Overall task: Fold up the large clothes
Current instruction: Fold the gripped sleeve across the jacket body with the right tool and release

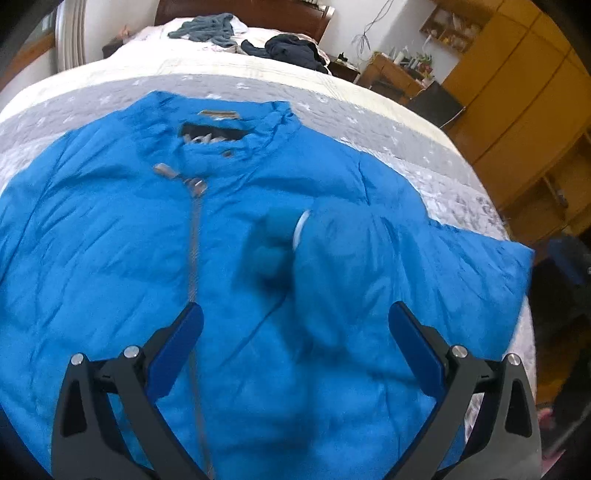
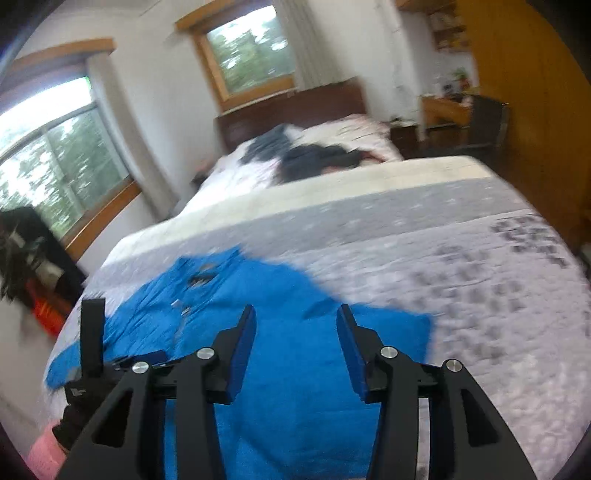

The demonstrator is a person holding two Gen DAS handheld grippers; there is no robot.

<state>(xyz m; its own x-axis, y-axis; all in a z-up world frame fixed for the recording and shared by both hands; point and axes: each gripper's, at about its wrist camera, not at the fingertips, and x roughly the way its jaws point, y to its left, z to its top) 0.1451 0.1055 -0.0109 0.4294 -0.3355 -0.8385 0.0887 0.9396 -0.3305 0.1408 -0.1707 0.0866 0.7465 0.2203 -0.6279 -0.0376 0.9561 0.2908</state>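
Observation:
A big bright blue padded jacket [image 1: 110,236] lies front up on the bed, collar toward the far end, its zip running down the middle. One sleeve [image 1: 332,266] is folded in across the chest, its cuff blurred. My left gripper [image 1: 295,317] hangs open over the jacket's lower front, nothing between its blue pads. In the right wrist view the same jacket [image 2: 295,369] fills the foreground. My right gripper [image 2: 295,321] is open above its right side, holding nothing. The other gripper [image 2: 92,339] shows at the lower left of that view, held by a gloved hand with a pink sleeve.
The bed has a grey-and-white patterned quilt [image 1: 388,133]. Dark clothes [image 1: 291,48] and a grey-blue garment [image 1: 207,27] lie near the dark headboard. A wooden wardrobe [image 1: 517,103] and a cluttered desk stand to the right; windows [image 2: 62,162] are on the left wall.

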